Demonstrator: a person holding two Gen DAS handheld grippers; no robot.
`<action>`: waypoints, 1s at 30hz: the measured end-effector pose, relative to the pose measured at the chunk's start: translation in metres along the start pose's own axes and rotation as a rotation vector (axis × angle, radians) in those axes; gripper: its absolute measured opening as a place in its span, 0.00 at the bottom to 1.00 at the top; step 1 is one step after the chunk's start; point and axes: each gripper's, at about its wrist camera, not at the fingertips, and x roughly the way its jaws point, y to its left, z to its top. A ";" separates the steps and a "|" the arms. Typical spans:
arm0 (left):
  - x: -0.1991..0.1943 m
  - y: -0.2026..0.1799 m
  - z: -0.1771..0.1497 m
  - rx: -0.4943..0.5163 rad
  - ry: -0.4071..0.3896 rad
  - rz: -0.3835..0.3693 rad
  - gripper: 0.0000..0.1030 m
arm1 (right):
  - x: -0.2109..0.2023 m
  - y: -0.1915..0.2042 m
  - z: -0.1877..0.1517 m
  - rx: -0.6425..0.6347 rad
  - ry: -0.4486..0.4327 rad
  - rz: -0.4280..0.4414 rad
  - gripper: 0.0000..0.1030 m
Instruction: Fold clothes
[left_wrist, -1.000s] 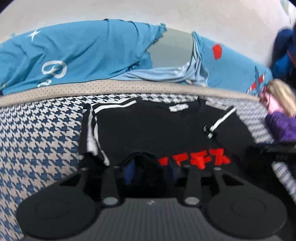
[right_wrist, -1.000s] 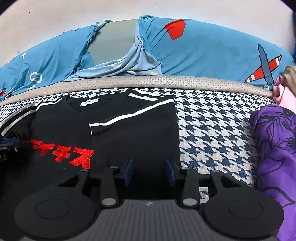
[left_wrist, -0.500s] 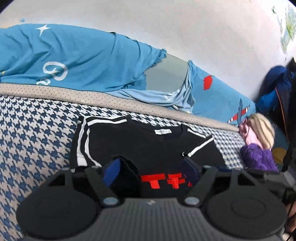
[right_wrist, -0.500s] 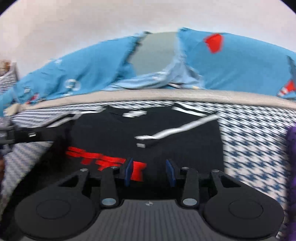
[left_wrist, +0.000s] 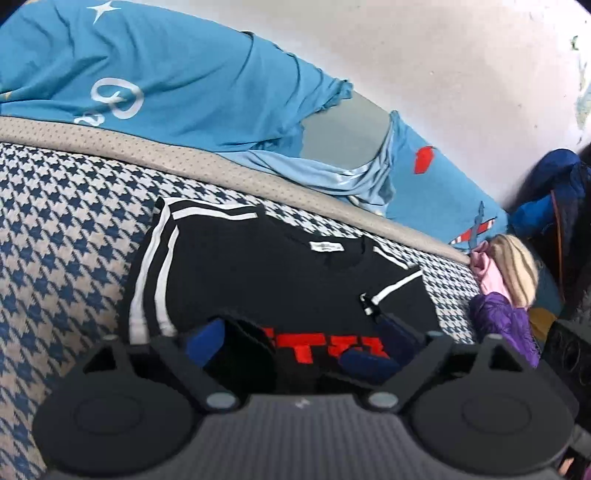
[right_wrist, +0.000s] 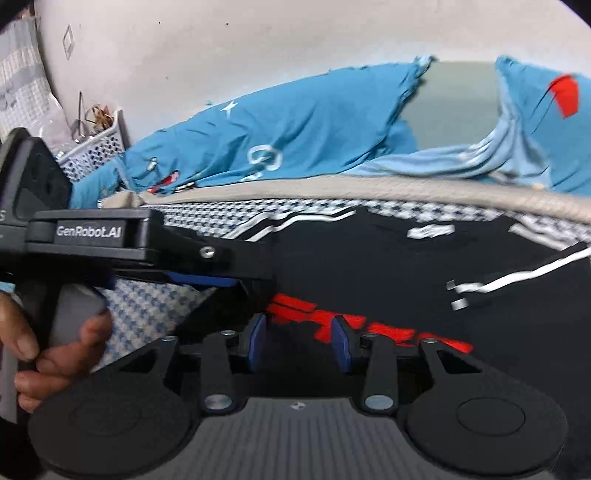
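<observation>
Two hand-held claws over a black T-shirt (left_wrist: 280, 280) spread flat on a houndstooth bed cover (left_wrist: 62, 229).

The shirt lies directly ahead of both claws, with its collar label (left_wrist: 327, 246) at the far end and its red lettering (left_wrist: 325, 343) nearest me. Both white-striped sleeves are turned in over the body. One (left_wrist: 155, 280) lies ahead and to the left of my left claw, the other (left_wrist: 395, 291) ahead and to its right. The hem is hidden beneath the claws.

I judge the sleeve folds are in place and the lengthwise fold is the step in hand. That fold calls for a pinch on the near edge at each side. Both sides then need to rise together and travel forward to the collar, level, so the sleeves stay tucked.

My left claw (left_wrist: 288, 350) is spread wide, holding nothing, with a hump of black cloth lying loose between its blue pads. It sits low over the near part of the shirt. In the right wrist view it reaches in level from the left of my right claw, with my hand (right_wrist: 48, 354) wrapped round its grip.

My right claw (right_wrist: 297, 341) has its pads parted, with nothing visibly pinched. It points forward over the lettering.

Blue bedding (left_wrist: 166, 81) is heaped beyond the shirt, and a purple garment (left_wrist: 506, 325) lies far right.
</observation>
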 end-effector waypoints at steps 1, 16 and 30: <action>0.000 0.000 0.000 -0.003 -0.002 0.001 0.89 | 0.004 0.002 -0.001 0.008 0.003 0.014 0.37; -0.024 0.007 0.005 -0.103 -0.023 -0.082 0.98 | 0.047 0.021 -0.004 0.001 0.018 -0.181 0.36; -0.072 0.045 0.009 -0.201 -0.160 0.020 0.99 | 0.033 0.052 0.005 -0.170 -0.027 -0.150 0.37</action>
